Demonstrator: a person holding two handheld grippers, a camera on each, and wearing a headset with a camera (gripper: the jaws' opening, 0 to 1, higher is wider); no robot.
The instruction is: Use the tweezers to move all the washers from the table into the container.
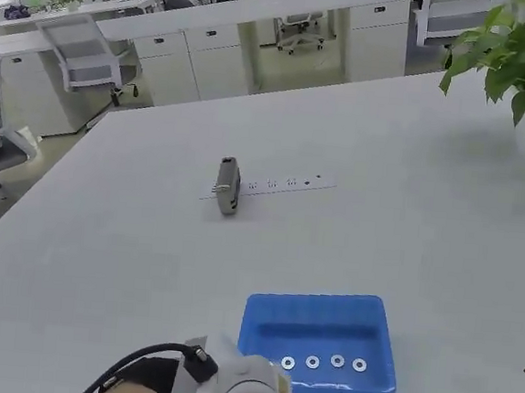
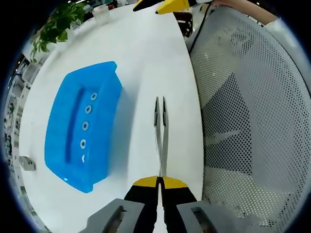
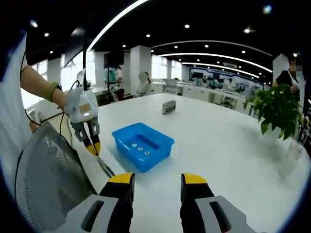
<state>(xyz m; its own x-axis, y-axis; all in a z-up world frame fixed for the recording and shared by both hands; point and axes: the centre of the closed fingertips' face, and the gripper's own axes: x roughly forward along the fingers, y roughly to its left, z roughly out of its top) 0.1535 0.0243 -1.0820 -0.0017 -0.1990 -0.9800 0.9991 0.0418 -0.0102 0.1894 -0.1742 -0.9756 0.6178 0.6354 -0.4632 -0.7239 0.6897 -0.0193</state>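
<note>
My left gripper pinches slim silver tweezers, their length pointing straight ahead along its jaws; right gripper gapes empty

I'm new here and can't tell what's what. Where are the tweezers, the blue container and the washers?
tweezers (image 2: 160,136), left gripper view, midway along the metal arms.
blue container (image 1: 314,303), head view, its far rim.
washers (image 1: 312,362), head view, the second ring from the left.

A: Room round the container?
B: Table open behind & rt. Grey box well back, plant far corner. Near side tight: tweezers btwn it & mesh chair back.
</note>
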